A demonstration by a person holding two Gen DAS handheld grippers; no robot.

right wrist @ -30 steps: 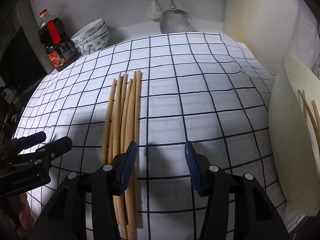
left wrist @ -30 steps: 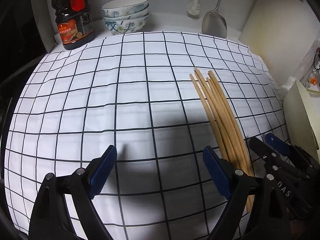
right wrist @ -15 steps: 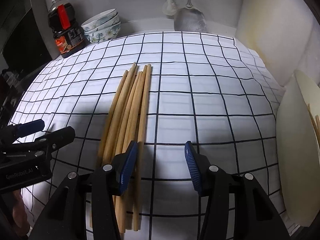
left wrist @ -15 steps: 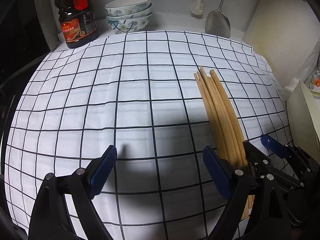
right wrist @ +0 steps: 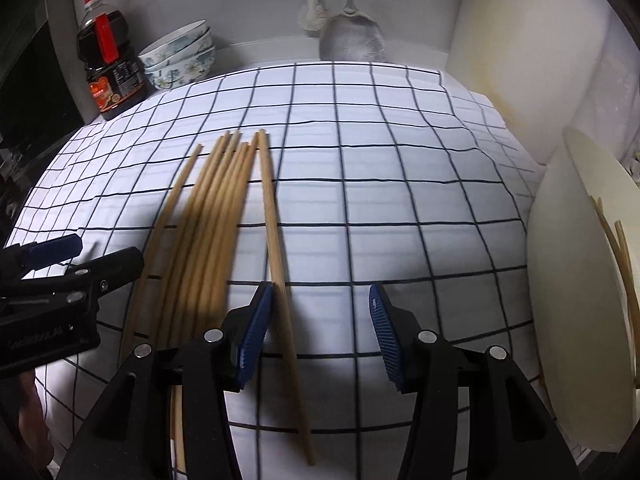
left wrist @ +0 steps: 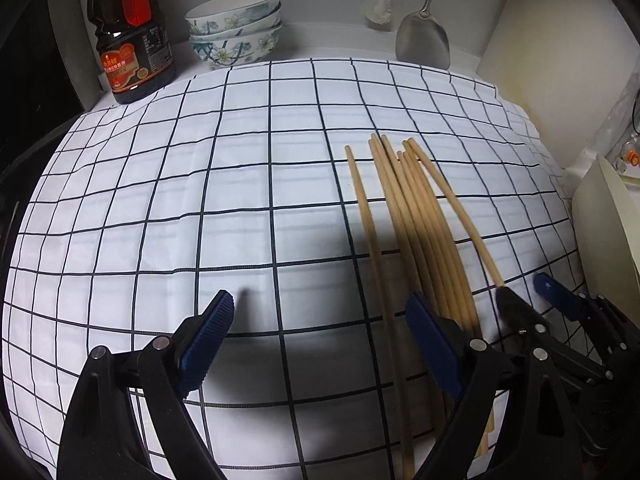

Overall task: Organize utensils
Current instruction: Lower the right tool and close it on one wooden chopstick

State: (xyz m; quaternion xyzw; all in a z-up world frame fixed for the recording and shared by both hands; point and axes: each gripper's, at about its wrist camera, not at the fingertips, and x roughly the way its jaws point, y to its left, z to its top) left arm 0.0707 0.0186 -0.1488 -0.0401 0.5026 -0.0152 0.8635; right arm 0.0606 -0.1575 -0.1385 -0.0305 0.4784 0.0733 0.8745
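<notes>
Though blurred, bottle [left wrist: 130, 32] label [left wrist: 132, 68] reads nothing.

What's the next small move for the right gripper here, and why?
Probably close the right gripper on the lone chopstick. Its jaws are open with that stick lying between them, hard against the left pad and split off from the bundle.

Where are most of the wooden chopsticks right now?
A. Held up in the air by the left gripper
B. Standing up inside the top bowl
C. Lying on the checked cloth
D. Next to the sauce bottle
C: the chopsticks lie flat on the checked cloth, fanned out near the right gripper, far from the bowls.
</notes>
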